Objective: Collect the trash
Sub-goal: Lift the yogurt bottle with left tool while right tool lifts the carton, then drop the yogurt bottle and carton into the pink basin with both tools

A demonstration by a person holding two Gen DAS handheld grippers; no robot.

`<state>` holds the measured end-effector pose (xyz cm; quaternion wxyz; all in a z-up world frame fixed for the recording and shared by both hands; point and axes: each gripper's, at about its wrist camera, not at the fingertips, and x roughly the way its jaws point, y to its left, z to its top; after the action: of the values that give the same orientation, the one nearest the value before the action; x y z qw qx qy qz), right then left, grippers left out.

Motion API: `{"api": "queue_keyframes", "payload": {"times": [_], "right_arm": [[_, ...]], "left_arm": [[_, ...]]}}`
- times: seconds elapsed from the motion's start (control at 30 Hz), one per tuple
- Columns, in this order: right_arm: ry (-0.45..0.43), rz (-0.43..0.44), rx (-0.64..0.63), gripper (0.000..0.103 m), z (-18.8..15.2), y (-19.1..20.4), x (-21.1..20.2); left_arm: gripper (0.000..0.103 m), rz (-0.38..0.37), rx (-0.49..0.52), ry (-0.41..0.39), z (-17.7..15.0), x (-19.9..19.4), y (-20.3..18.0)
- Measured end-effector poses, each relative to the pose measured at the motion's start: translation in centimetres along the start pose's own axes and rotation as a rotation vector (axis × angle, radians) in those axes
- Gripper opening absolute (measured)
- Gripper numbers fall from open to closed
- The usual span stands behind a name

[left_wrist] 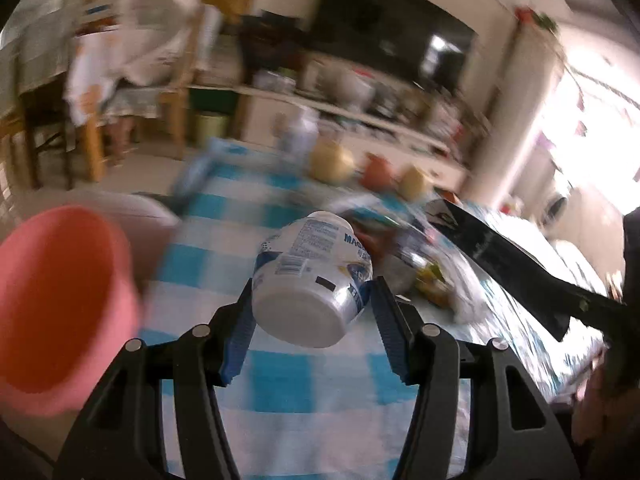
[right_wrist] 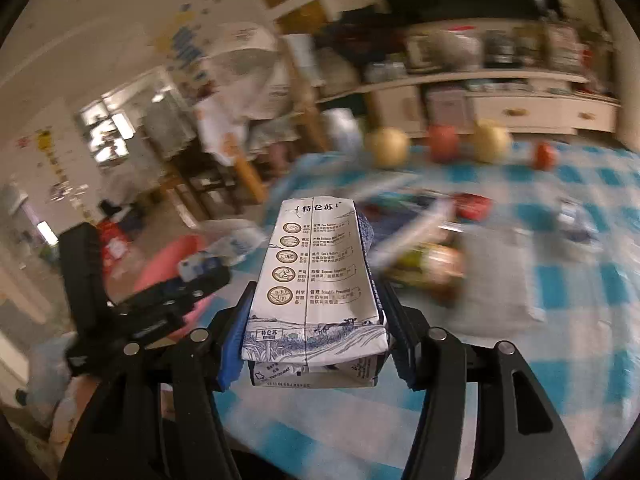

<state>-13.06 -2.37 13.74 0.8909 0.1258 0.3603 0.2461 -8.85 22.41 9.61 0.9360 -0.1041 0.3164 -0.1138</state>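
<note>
Presently held: left claw (left_wrist: 314, 298), jaws part-closed on a white plastic cup (left_wrist: 310, 276), base toward camera, lifted off the checked surface (left_wrist: 280, 376). Right claw (right_wrist: 316, 316), clamped on a milk carton (right_wrist: 316, 280) standing lengthwise between its pads. Pink bin (left_wrist: 60, 308) lies left of the left claw. Risk: the cup, pinched only near its rim, may slip out.

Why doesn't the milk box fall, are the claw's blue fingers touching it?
Touching. In the right wrist view the right gripper has its blue pads pressed against both sides of the milk carton, holding it above the checked tablecloth.
</note>
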Motion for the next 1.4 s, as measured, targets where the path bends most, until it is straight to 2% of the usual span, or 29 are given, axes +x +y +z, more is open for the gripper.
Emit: {"api": "queue_keyframes", "payload": {"times": [0.13,0.27,0.37,0.43,0.5,0.53,0.57,0.6,0.7,0.77,0.87,0.93,1.07,1.17,1.27,1.4], "right_arm": [[0.049,0.111,-0.066,0.06,1.8,6.1,5.1],[0.108,0.181,-0.131,0.06,3.1,11.7,11.1],[0.148,0.207,-0.164,0.06,3.7,15.3,15.6],[0.176,0.221,-0.173,0.06,3.8,16.8,18.2],[0.21,0.241,-0.168,0.061,3.7,18.0,20.6],[0.215,0.235,-0.168,0.062,3.5,18.3,21.4],[0.218,0.218,-0.167,0.072,3.3,18.4,22.1],[0.219,0.205,-0.158,0.077,3.0,18.3,22.5],[0.211,0.186,-0.11,0.083,2.1,17.0,22.3],[0.201,0.157,-0.093,0.087,1.7,16.1,21.5],[0.185,0.105,-0.093,0.088,0.9,14.7,20.2],[0.165,0.071,-0.095,0.088,0.3,13.6,18.9],[0.114,0.036,-0.103,0.094,-0.6,11.8,16.2],[0.101,0.032,-0.09,0.098,-1.3,10.5,14.4],[0.113,0.024,-0.08,0.098,-1.9,9.3,13.0],[0.111,0.016,-0.061,0.098,-3.5,7.7,11.1]], "left_arm": [[0.057,0.112,-0.138,-0.062,0.7,-2.0,6.5],[0.058,0.238,-0.284,-0.123,0.4,-3.8,12.8],[0.058,0.304,-0.393,-0.13,-0.3,-4.1,16.5],[0.058,0.353,-0.425,-0.124,-0.6,-3.9,17.9],[0.063,0.387,-0.466,-0.122,-0.9,-3.9,18.9],[0.07,0.389,-0.482,-0.127,-1.0,-3.9,19.4],[0.081,0.395,-0.493,-0.131,-1.1,-4.0,19.8],[0.083,0.41,-0.498,-0.137,-1.1,-4.1,20.1],[0.085,0.442,-0.497,-0.178,-2.1,-5.5,20.8],[0.087,0.448,-0.515,-0.232,-2.4,-6.3,20.7],[0.092,0.455,-0.507,-0.315,-2.4,-7.2,20.1],[0.093,0.454,-0.491,-0.341,-2.3,-7.4,19.5],[0.093,0.438,-0.486,-0.355,-1.9,-7.4,18.6],[0.093,0.436,-0.444,-0.345,-1.5,-7.0,17.1],[0.093,0.46,-0.389,-0.328,-1.4,-6.6,15.5],[0.093,0.431,-0.384,-0.33,-1.9,-6.3,14.2]]}}
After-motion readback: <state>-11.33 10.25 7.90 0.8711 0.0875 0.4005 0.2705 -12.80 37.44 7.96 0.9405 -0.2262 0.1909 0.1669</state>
